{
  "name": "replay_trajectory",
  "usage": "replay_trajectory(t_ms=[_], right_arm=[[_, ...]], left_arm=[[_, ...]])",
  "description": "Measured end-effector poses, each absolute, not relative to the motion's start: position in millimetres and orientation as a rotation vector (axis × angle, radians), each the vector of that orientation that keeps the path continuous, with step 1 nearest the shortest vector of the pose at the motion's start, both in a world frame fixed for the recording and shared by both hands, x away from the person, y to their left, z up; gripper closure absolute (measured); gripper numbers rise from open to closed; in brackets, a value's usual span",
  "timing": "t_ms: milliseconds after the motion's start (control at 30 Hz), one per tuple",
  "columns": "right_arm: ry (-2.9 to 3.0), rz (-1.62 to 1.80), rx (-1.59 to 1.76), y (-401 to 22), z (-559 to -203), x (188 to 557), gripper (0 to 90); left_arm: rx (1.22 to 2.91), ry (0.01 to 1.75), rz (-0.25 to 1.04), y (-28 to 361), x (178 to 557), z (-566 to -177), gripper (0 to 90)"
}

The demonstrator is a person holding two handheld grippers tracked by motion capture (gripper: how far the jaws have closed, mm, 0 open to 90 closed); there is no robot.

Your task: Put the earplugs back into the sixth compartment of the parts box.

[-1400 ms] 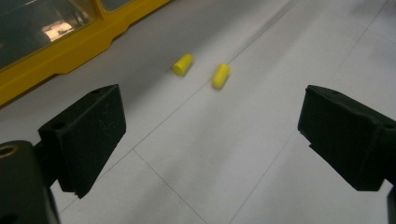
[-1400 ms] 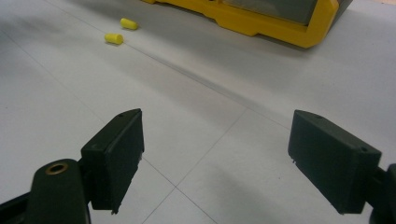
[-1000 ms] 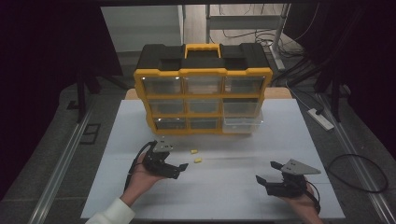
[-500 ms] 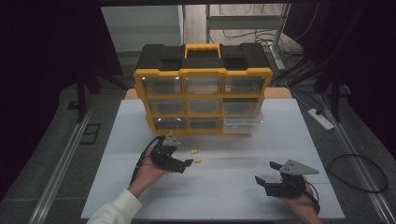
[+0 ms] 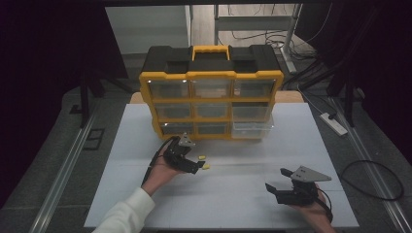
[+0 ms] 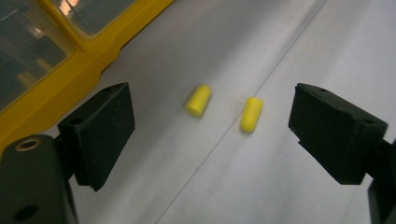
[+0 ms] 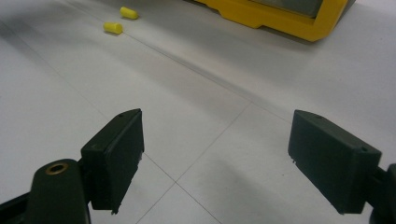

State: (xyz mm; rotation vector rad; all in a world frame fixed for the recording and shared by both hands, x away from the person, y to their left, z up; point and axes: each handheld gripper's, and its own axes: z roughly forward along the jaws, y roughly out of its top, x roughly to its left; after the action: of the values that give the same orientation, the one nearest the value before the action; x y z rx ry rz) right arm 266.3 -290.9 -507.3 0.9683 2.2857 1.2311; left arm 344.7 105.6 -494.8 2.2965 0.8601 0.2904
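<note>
Over on the left, the left gripper (image 5: pixel 196 168) sits low over the white counter (image 5: pixel 243 204), pointing toward three o'clock. Its fingers (image 6: pixel 100 133) stand wide apart and have just been closing a touch, pads pressing on nothing. In the left gripper view two small yellow cylindrical foam plugs lie on the counter ahead, between the fingers' lines: the nearer-left plug (image 6: pixel 198 100) at about eleven o'clock of the other plug (image 6: pixel 251 114), just beside it, not touching. From above, the pair (image 5: pixel 204 162) lies right at the gripper's tips.

Behind them, at twelve o'clock, the yellow-and-black plastic drawer organiser (image 5: pixel 211 99) stands upright with its clear drawers facing the person.

On to the right: the right gripper (image 5: pixel 273 189) rests well apart from the plugs, at roughly four o'clock of them, its fingers (image 7: pixel 116 154) spread open over bare counter.
</note>
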Motion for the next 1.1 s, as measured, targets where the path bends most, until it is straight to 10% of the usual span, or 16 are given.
replay_trajectory(t_ms=[1100], right_arm=[[2.292,1.226,0.978,-291,-509,267,18.7]], left_arm=[[2.442,0.838,0.273,81,379,-515,32.1]])
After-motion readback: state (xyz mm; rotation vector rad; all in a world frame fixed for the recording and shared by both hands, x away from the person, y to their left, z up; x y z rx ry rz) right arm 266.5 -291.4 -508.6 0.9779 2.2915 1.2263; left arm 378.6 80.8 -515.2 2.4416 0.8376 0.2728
